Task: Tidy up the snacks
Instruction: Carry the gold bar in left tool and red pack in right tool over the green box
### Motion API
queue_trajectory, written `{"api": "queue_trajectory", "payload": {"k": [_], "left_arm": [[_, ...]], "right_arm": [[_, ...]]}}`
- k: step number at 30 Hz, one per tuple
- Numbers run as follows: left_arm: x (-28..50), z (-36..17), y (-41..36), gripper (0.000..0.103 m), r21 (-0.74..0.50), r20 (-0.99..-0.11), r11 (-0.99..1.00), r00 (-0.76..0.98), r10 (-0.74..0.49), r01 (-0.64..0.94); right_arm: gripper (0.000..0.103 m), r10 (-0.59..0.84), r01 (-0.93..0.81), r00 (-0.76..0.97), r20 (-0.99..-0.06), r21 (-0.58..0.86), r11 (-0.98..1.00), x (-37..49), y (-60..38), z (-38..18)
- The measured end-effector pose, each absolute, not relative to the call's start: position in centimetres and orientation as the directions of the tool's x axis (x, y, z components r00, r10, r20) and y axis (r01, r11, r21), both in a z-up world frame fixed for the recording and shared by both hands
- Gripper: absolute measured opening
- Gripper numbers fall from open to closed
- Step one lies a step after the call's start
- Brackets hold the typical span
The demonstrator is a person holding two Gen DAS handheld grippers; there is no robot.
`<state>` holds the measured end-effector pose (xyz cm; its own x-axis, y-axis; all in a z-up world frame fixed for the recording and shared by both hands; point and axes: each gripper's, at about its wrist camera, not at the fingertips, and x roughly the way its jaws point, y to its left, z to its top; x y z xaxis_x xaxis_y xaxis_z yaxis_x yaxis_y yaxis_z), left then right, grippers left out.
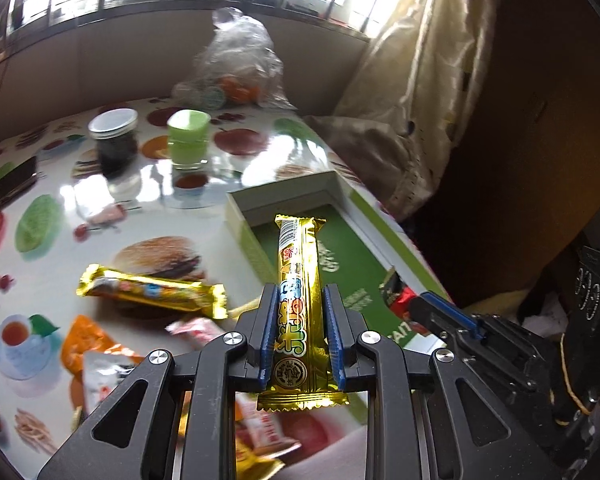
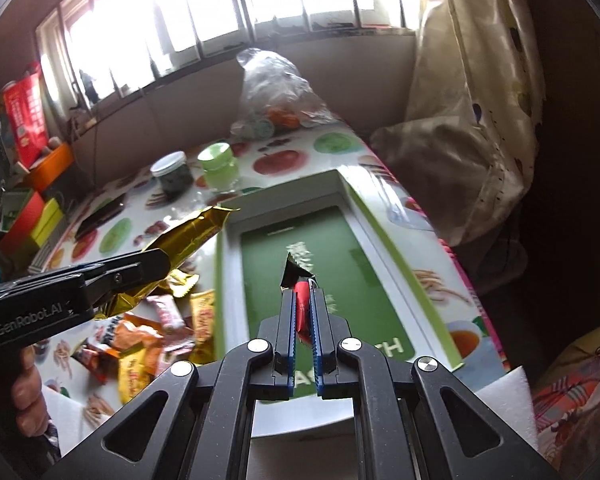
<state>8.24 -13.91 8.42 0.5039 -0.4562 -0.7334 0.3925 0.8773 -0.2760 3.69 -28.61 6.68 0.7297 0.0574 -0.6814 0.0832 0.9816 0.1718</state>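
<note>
A: Where are the snacks?

B: The left gripper [image 1: 298,312] has its fingers clamped on a long gold-wrapped bar [image 1: 298,280], held lengthwise over the near edge of the green-bottomed box [image 2: 340,240]. The right gripper [image 2: 303,304] is pinched tight on a small red-and-black packet [image 2: 300,300], hanging above the box floor. 1 more gold bar [image 1: 152,290] and a heap of loose packets [image 2: 156,336] lie on the worktop [image 1: 100,200] beside the box.

A: How will they handle?

B: Light, I'd judge. The foil looks slick and crinkly, so a grip across the bar's middle suits it better than the crimped ends. The small packet seems soft.

A: And the pose?

B: Both grippers tilt downward toward the box, side by side. A hand [image 2: 28,396] shows on the left handle.
</note>
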Motion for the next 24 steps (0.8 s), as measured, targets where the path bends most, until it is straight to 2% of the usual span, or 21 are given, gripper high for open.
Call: {"api": "queue_trajectory", "payload": {"k": [24], "left_arm": [[8.6, 4.8, -20.1, 0.024, -0.216, -0.808, 0.873, 0.421, -0.411, 0.437]], "right_arm": [[0.008, 0.036, 0.123, 0.693, -0.72, 0.167, 0.978, 4.2, -31.2, 3.7]]}}
